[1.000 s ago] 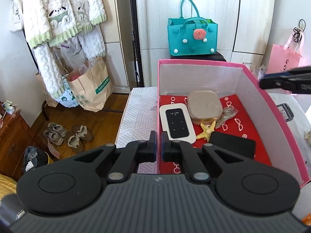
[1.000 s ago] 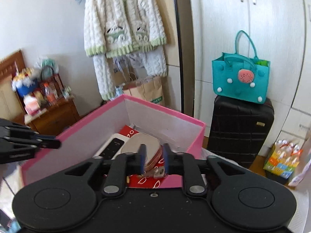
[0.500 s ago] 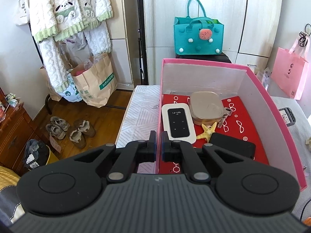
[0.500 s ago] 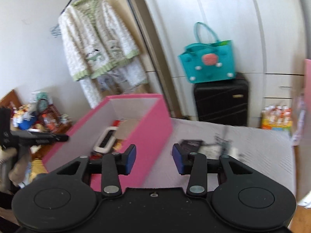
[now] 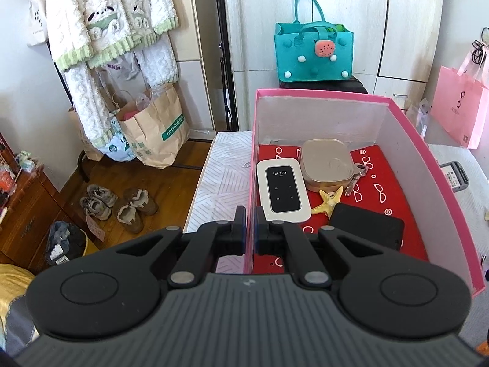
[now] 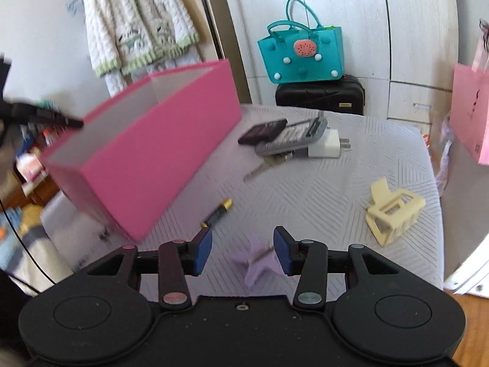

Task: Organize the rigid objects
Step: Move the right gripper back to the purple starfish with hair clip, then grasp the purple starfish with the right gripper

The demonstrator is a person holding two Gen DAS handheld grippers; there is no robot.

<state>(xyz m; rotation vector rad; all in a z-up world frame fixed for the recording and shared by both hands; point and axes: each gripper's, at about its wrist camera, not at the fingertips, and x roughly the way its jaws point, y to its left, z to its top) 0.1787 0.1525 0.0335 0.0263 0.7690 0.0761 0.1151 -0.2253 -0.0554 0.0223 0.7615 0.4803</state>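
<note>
My left gripper [image 5: 250,232] is shut on the left wall of the pink box [image 5: 428,165], near its front corner. On the box's red lining lie a white Wi-Fi router [image 5: 282,189], a beige case [image 5: 327,165], keys [image 5: 356,174], a yellow starfish [image 5: 330,200] and a black pack [image 5: 366,229]. In the right wrist view my right gripper [image 6: 243,249] hangs low over the grey bedcover [image 6: 305,192], and its jaws are opening. A purple star [image 6: 256,263] lies between the blue pads without touching them. The pink box [image 6: 159,159] stands to the left.
Loose on the bedcover are a battery [image 6: 218,212], a cream hair claw [image 6: 394,214], a key [image 6: 259,169], a grey handset [image 6: 293,140], a white plug [image 6: 328,146] and a black device [image 6: 262,131]. A black suitcase [image 6: 321,94] with a teal bag [image 6: 302,55] stands behind.
My right gripper swung from above the box to the right and down over the bedcover, and its jaws widened. The keys it carried now lie in the box. The left gripper stayed put.
</note>
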